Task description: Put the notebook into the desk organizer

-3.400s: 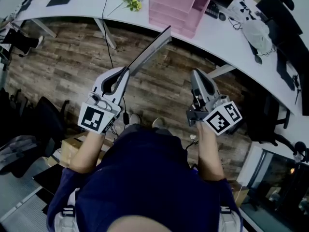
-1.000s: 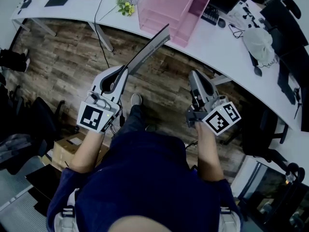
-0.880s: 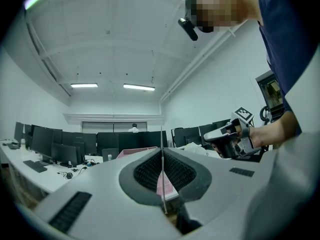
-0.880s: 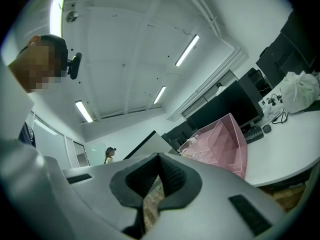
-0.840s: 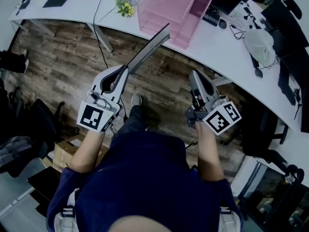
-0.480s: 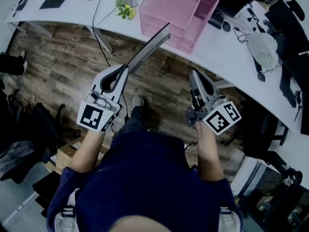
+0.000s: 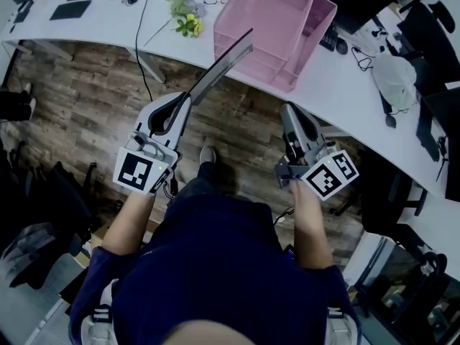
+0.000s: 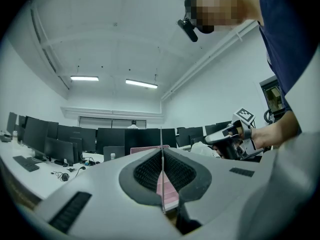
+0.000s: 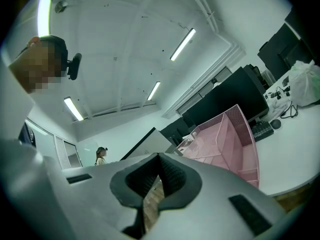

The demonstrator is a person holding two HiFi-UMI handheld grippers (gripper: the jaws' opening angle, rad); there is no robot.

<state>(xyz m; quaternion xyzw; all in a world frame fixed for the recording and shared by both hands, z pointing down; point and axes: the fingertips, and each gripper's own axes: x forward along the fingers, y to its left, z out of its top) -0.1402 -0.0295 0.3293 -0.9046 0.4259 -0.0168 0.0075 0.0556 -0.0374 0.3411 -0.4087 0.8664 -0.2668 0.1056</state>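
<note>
change: organizer (image 7: 277, 9) nearer than before, notebook (image 7: 219, 72) tip now overlaps its front | left gripper (image 7: 188, 100): clamped on notebook | right gripper (image 7: 290, 111): closed, empty | organizer: on desk (image 7: 108, 27)

This is an open-plan office. In the head view a long white desk (image 7: 93, 24) curves from 10 o'clock to 3 o'clock and carries a keyboard (image 7: 329, 39) and a pink desk organizer (image 7: 277, 20). Rows of dark monitors (image 8: 60, 146) stand on the desks. Strip lights (image 8: 141, 84) run across the ceiling. An office chair (image 7: 392, 185) stands at 3 o'clock on the wood-pattern floor (image 7: 86, 99).
</note>
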